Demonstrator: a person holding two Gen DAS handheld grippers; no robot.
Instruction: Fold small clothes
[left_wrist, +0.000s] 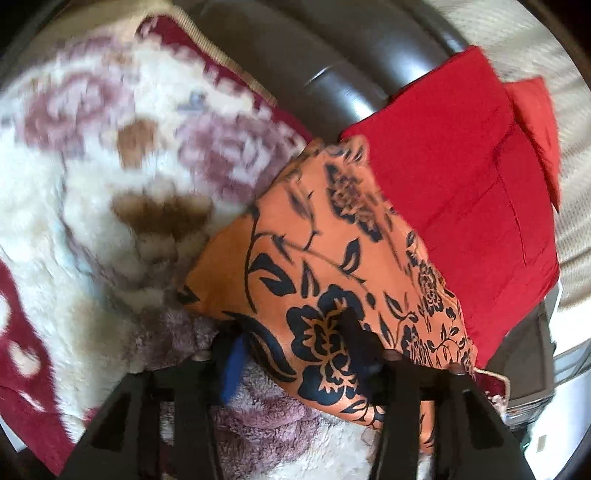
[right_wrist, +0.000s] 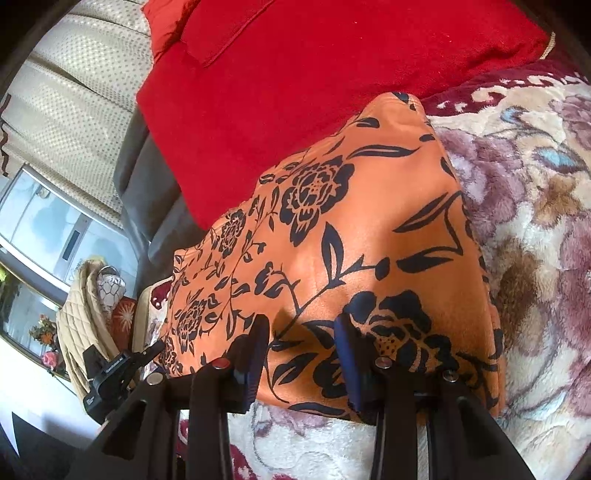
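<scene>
While the orange flowered cloth (right_wrist: 332, 236) lies on the fluffy blanket (right_wrist: 535, 229) beside the red garment (right_wrist: 295, 74), your right gripper (right_wrist: 301, 332) pinches its near edge. Your left gripper (left_wrist: 291, 332) has its fingers spread around another edge, not pressing.

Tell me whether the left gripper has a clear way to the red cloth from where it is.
Probably not directly: the left gripper sits at the orange floral cloth, which lies between it and the red cloth.

Right gripper (right_wrist: 301, 354) apparently pinching orange floral garment (right_wrist: 351, 221); red cloth (right_wrist: 295, 74) beyond.
</scene>
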